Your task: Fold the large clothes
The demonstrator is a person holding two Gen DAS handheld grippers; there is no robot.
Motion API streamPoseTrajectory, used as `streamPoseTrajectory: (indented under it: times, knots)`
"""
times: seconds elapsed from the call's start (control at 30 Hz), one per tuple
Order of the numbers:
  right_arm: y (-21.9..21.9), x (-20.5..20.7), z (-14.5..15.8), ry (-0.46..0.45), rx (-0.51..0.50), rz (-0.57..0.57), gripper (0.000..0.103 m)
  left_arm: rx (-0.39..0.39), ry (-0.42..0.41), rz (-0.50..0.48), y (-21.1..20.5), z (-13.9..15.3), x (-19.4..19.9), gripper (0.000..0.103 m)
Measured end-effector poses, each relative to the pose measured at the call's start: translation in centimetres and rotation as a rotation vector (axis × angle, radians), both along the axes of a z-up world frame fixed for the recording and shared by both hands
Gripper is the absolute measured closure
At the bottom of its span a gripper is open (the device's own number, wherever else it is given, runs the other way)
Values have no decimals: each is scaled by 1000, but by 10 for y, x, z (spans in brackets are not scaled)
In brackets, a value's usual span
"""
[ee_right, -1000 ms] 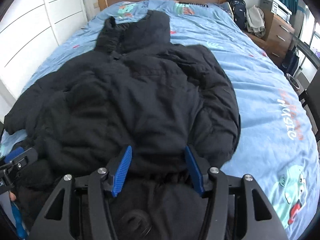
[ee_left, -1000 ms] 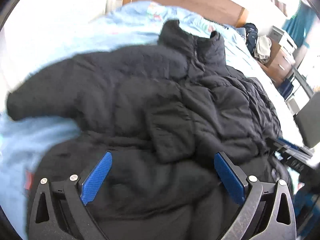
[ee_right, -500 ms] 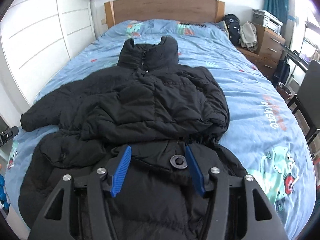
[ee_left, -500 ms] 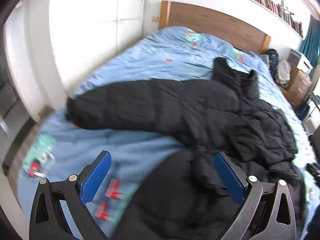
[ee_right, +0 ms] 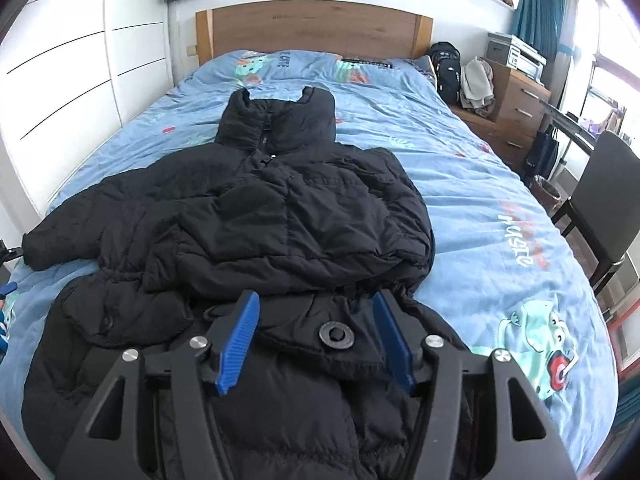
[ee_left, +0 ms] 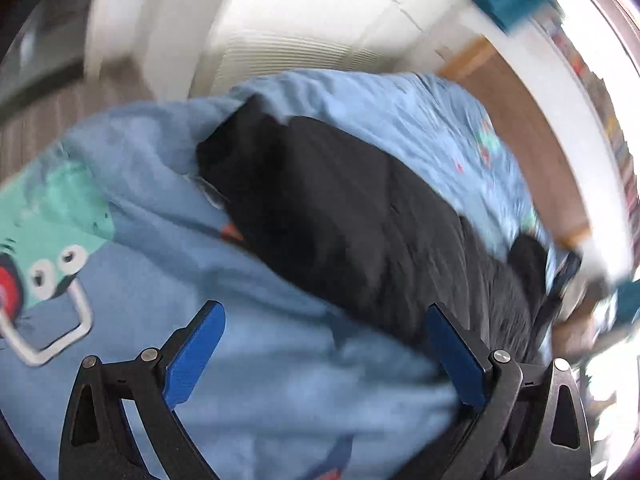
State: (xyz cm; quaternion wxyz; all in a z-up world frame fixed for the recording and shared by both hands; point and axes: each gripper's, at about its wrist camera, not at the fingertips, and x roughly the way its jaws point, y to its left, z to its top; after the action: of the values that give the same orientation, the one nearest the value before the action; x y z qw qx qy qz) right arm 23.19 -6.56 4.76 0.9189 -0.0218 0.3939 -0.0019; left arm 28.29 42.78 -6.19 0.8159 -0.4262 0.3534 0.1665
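Observation:
A large black puffer coat (ee_right: 280, 216) lies on the blue bed cover (ee_right: 480, 200), collar toward the headboard, one sleeve folded across its body and the other sleeve (ee_right: 60, 240) stretched to the left bed edge. My right gripper (ee_right: 316, 316) is open and empty, hovering above the coat's lower part near a round snap button (ee_right: 337, 335). My left gripper (ee_left: 324, 332) is open and empty over the blue cover near the stretched sleeve (ee_left: 340, 216), whose cuff lies ahead of it. The left view is blurred.
A wooden headboard (ee_right: 316, 28) is at the far end. White wardrobe doors (ee_right: 72, 72) run along the left side. A wooden dresser (ee_right: 516, 108) with a backpack (ee_right: 446, 72), and a dark chair (ee_right: 600, 208), stand to the right of the bed.
My left gripper swung left from above the coat to the left bed edge by the stretched sleeve. My right gripper rose and pulled back, so the whole coat shows now.

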Motion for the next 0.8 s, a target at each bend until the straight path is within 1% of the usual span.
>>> streamPoseTrajectory:
  times: [0.1,0.17,0.2,0.23,0.37,0.4,0.43,0.47,0.53,0.6,0.63,0.67,0.7,0.73,0.8]
  knots:
    - [1,13,-11,19,5,-11,45,-104,-36,74,31,-23,7,5]
    - [4,20,-19,35,3,-9,45,-173,-56,95,44,-37,14,12]
    - [5,21,-22,40,0,-7,45,-198,-61,101,49,-41,17,19]
    - [6,23,-24,44,-6,-4,45,-230,-79,108,55,-47,19,23]
    - [8,26,-33,62,-16,1,45,-284,-115,119,57,-54,26,24]
    - [8,27,-35,64,-19,1,45,-294,-118,115,56,-55,28,27]
    - [8,27,-36,67,-20,0,45,-297,-116,111,55,-54,30,35]
    - [7,27,-37,69,-18,-2,45,-299,-118,103,54,-53,32,39]
    - [6,27,-39,73,-14,-4,45,-335,-142,90,51,-51,32,56]
    - [6,27,-38,71,-15,1,45,-354,-154,77,47,-48,34,64]
    - [5,26,-38,70,-17,2,45,-347,-152,70,46,-48,37,70]
    - [5,25,-38,68,-16,2,45,-342,-153,65,45,-46,38,74]
    - [4,25,-38,68,-13,2,45,-336,-159,61,42,-42,38,82]
    - [3,24,-38,69,-9,2,45,-330,-165,61,42,-38,40,87]
    - [1,22,-36,66,-5,4,45,-295,-174,51,38,-27,41,91]
